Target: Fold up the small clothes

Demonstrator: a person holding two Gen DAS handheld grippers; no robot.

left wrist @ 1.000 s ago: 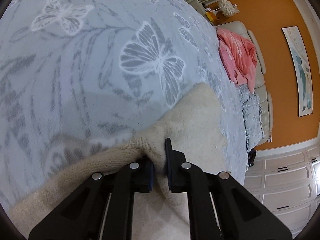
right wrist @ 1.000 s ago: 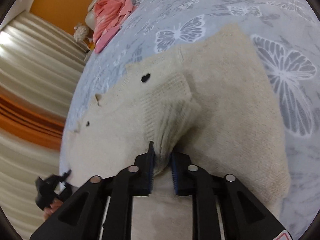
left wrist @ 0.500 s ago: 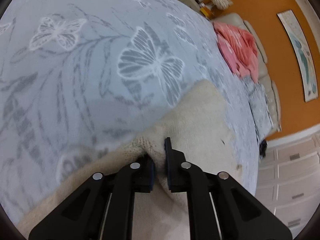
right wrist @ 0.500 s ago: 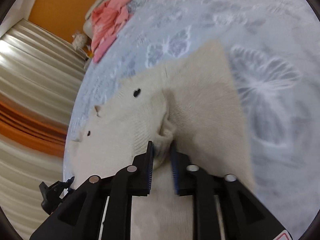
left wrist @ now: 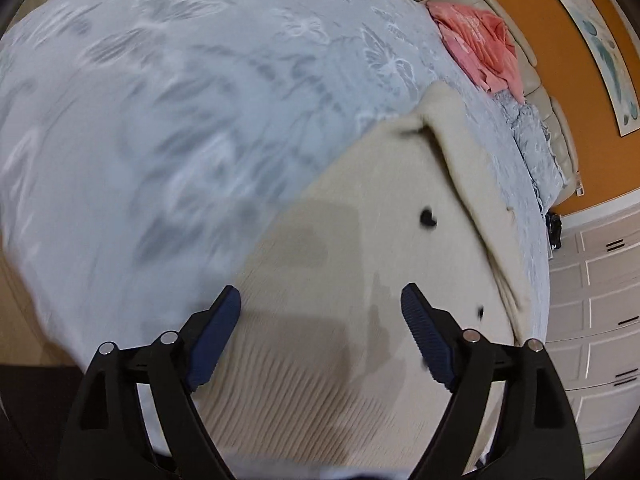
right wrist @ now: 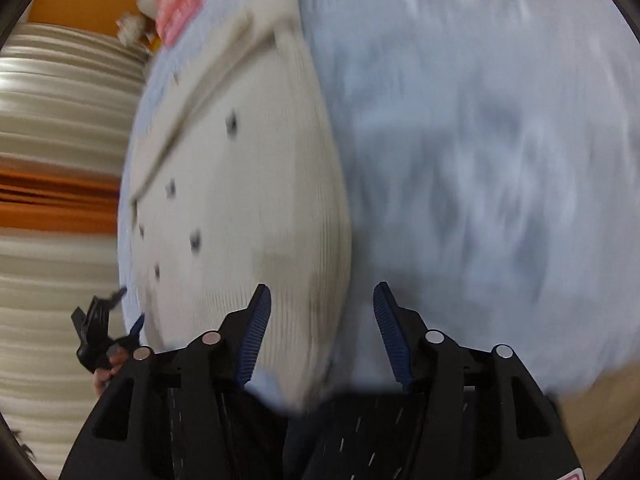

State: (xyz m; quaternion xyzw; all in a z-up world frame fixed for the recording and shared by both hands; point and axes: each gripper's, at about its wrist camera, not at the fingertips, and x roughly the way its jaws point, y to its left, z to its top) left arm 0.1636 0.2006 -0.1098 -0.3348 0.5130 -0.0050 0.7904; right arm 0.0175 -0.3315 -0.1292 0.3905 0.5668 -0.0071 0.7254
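Observation:
A small cream knit sweater (left wrist: pixel 360 248) with dark buttons lies flat on a light blue butterfly-print bedspread (left wrist: pixel 180 100). It also shows in the right wrist view (right wrist: pixel 248 208), where the picture is blurred. My left gripper (left wrist: pixel 320 304) is open and empty just above the sweater's near part. My right gripper (right wrist: pixel 322 300) is open and empty over the sweater's near right edge. The left gripper also appears in the right wrist view (right wrist: pixel 100 328), at the sweater's left side.
A pink garment (left wrist: pixel 480 44) lies on a beige sofa (left wrist: pixel 536 76) beyond the bed, with a blue patterned cloth (left wrist: pixel 532 152) beside it. White drawers (left wrist: pixel 592 300) stand at the right under an orange wall. Striped curtains (right wrist: pixel 60 120) hang at the left.
Both grippers were shut on pinched folds of the sweater. Both have opened and let go, and pulled back toward the near edge. The sweater now lies flat.

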